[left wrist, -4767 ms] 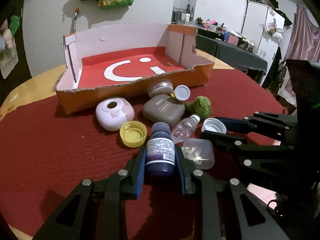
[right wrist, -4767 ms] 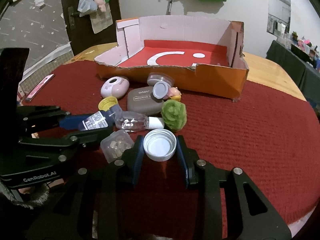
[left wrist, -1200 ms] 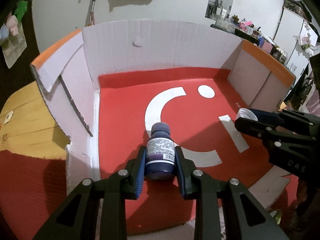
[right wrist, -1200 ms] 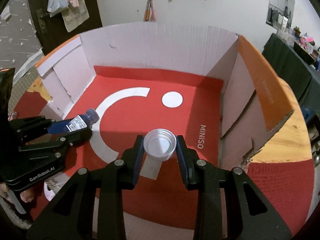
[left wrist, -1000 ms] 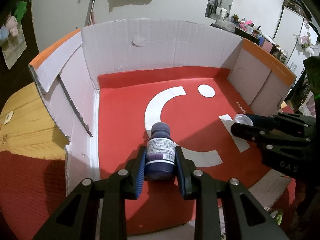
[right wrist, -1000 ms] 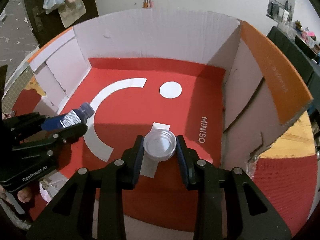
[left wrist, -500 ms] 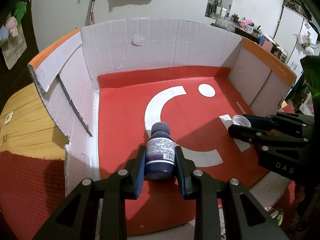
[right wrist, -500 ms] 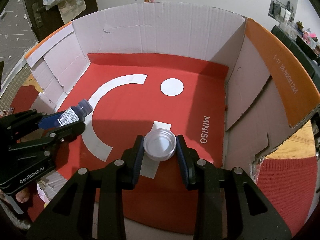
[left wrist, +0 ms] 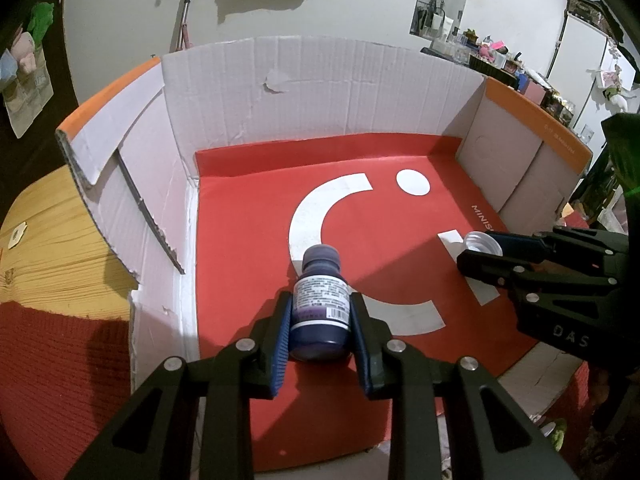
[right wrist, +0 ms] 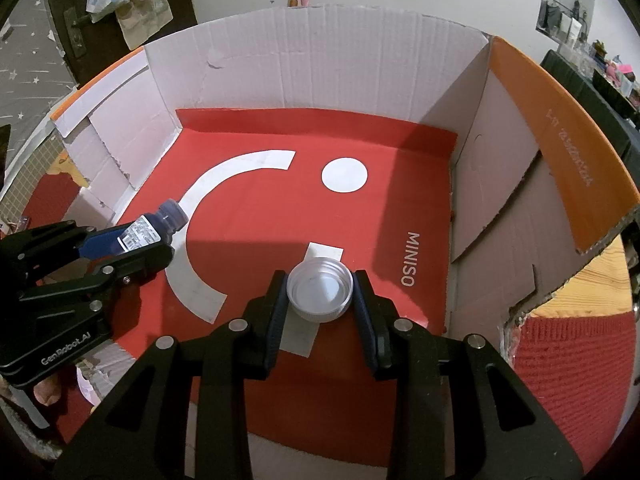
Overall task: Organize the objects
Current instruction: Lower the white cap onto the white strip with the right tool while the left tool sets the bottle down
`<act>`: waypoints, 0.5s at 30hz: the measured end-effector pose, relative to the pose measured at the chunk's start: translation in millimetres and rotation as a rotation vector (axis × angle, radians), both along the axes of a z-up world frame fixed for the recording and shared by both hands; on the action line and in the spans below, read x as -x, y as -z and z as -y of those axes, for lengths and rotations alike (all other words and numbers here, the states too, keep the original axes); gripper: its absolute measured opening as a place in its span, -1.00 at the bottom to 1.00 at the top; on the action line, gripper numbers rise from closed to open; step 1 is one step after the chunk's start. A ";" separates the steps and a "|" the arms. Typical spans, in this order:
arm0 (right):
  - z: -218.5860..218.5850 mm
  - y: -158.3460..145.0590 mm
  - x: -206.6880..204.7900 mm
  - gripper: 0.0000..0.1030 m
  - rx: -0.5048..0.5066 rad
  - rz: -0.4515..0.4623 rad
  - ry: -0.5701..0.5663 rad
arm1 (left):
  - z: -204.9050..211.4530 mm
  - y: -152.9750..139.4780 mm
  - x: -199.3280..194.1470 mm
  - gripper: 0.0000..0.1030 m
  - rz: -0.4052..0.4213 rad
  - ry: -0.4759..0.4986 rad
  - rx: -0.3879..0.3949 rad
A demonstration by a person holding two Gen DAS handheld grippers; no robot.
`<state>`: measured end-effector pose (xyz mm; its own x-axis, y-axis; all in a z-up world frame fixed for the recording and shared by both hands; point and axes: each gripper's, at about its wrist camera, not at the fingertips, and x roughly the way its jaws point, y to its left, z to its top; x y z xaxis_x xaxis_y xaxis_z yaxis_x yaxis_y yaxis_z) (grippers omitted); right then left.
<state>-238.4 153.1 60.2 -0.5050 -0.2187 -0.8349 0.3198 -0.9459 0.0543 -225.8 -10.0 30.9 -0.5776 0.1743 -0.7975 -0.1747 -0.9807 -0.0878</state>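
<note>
we hold the blue bottle [left wrist: 320, 312] in the left gripper [left wrist: 320, 320], white cap [right wrist: 320, 290] in the right gripper [right wrist: 320, 296], jaws pinching both over the box [left wrist: 320, 88]; released tilted, the bottle may roll.

My cluttered living room at home

A white fridge [left wrist: 580, 56], a knick-knack-crowded sideboard [left wrist: 496, 66] and a red knitted cloth [right wrist: 568, 352] over my wooden tabletop [left wrist: 52, 248].

Bottle [left wrist: 320, 304] base hid btwn left tongs [left wrist: 320, 320]; box [left wrist: 320, 80] front wall cut off by frame.
</note>
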 end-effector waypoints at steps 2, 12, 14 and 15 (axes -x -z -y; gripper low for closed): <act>-0.3 -1.4 -0.5 -0.40 0.005 0.002 -0.002 | 0.0 -0.2 -0.2 -0.45 -0.001 0.000 0.000; -5.4 -10.4 -10.5 -0.39 0.022 -0.011 -0.005 | 2.4 -6.7 -2.7 -0.39 -0.024 -0.011 0.000; -5.2 -11.5 -12.6 -0.39 0.022 -0.015 -0.006 | 2.9 -8.6 -4.3 -0.39 -0.029 -0.014 0.001; -4.8 -12.4 -14.1 -0.39 0.023 -0.017 -0.007 | 3.9 -9.4 -4.7 -0.38 -0.031 -0.016 0.001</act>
<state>-224.3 157.9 72.5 -0.5178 -0.2415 -0.8207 0.3271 -0.9423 0.0709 -221.1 -13.9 40.3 -0.6046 0.1644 -0.7794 -0.1616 -0.9834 -0.0820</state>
